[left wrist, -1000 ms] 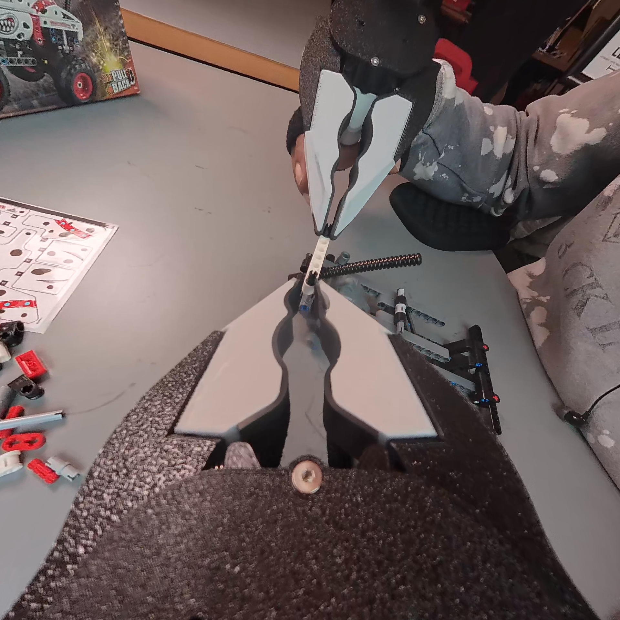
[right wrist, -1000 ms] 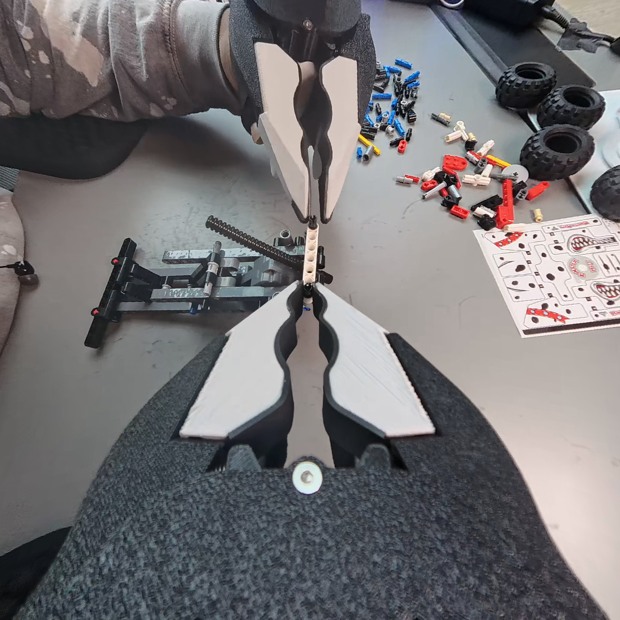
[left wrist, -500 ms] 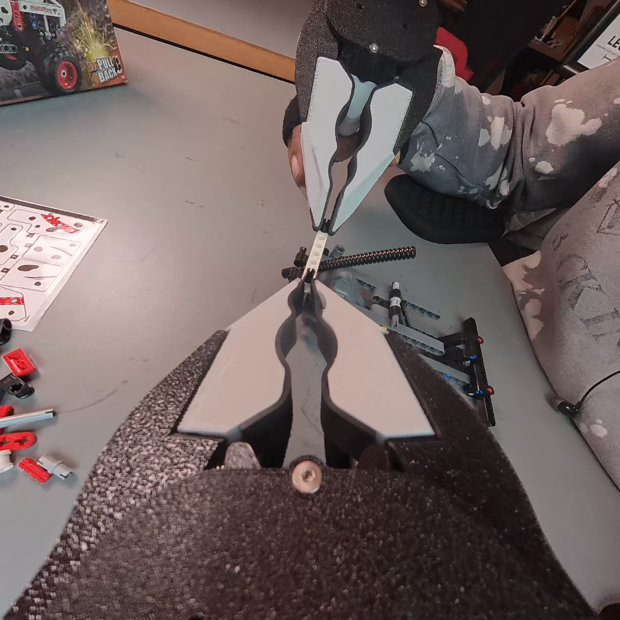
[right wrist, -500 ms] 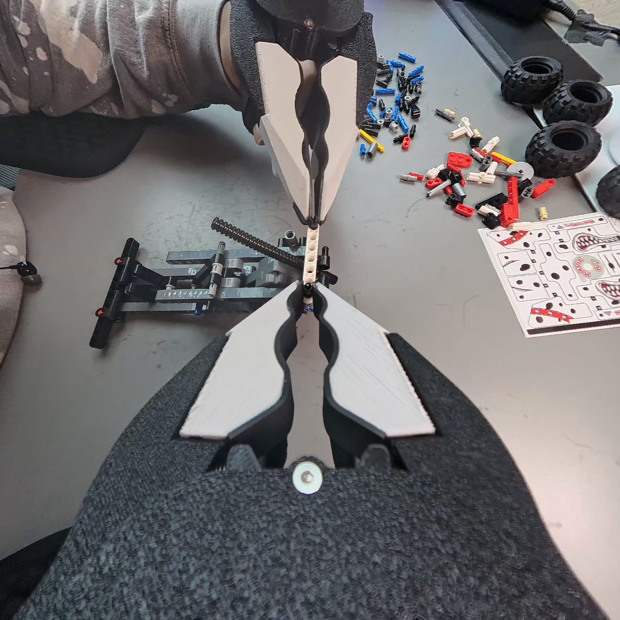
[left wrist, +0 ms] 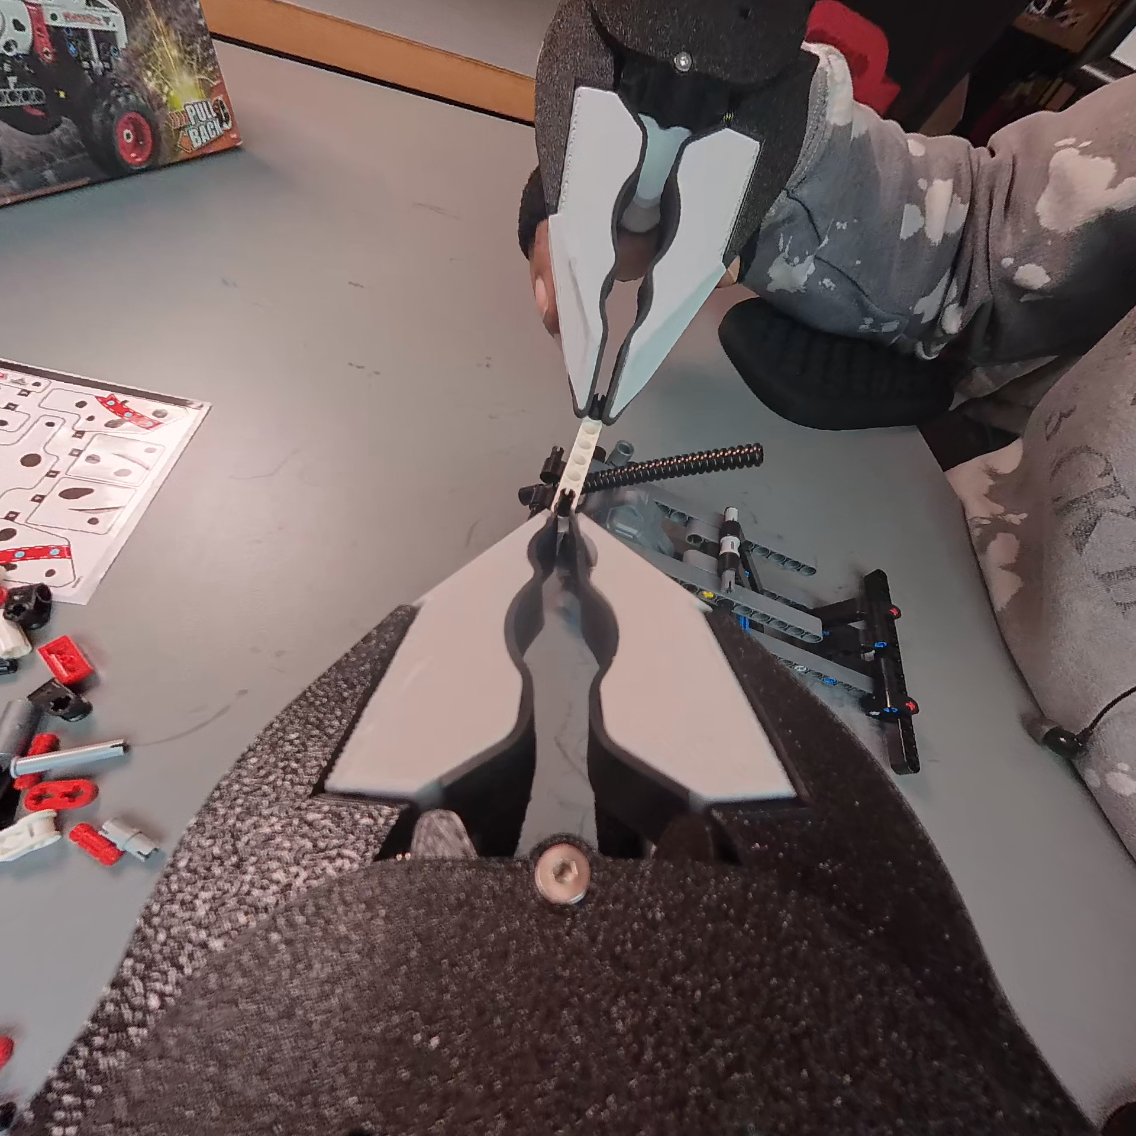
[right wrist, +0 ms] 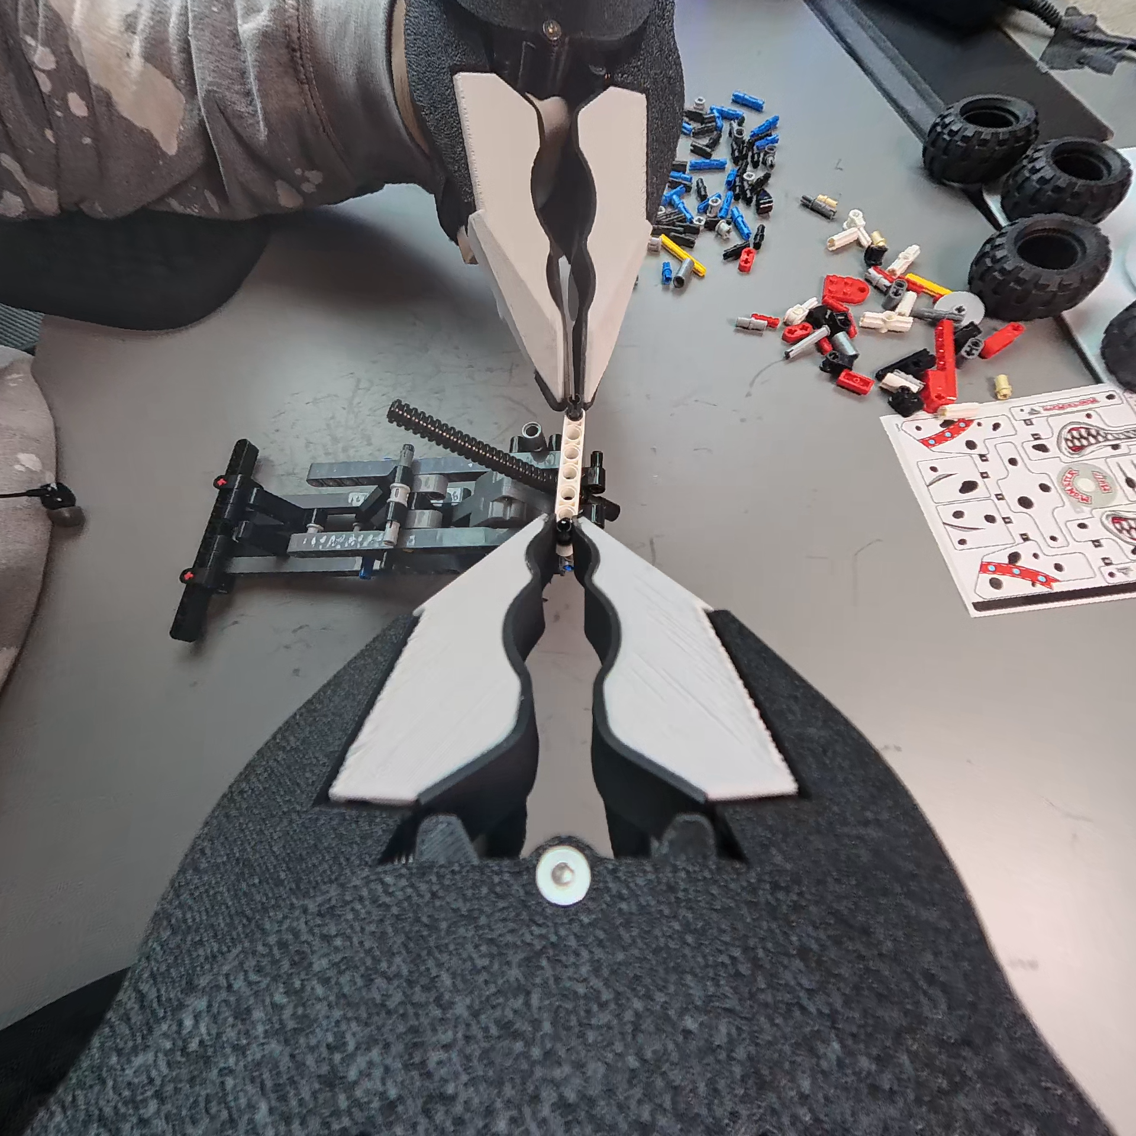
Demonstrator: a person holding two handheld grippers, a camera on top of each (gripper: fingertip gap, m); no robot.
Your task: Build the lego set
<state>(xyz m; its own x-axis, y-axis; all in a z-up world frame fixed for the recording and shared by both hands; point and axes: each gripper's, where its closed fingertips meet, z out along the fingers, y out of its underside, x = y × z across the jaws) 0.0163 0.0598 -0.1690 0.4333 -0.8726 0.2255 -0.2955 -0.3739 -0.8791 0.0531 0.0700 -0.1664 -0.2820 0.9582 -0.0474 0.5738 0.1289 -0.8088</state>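
Left claw [left wrist: 562, 522]: clenched on one end of white beam [left wrist: 578, 458], at a black pin.
Right claw [right wrist: 562, 530]: clenched on the opposite end of the same white beam [right wrist: 570, 470], also at a black pin; beam held off the worktop [right wrist: 737, 707] between the two claws, tip to tip.
Chassis assembly [right wrist: 369, 522]: one, grey and black, flat on the worktop directly behind the beam; one black ribbed hose [right wrist: 467, 449] lying across it.
Loose parts, small [right wrist: 719, 184]: one scatter, blue and black pins, far side of the worktop, count unclear.
Loose parts, mixed [right wrist: 885, 332]: one scatter, red, white, black, beside the tyres.
Tyres [right wrist: 1039, 267]: three whole, black, knobbly, right edge; a fourth cut off by the frame.
Sticker sheet [right wrist: 1033, 492]: one, white with red and black shapes, near the mixed parts.
Set box [left wrist: 104, 86]: one, far corner in the left wrist view.
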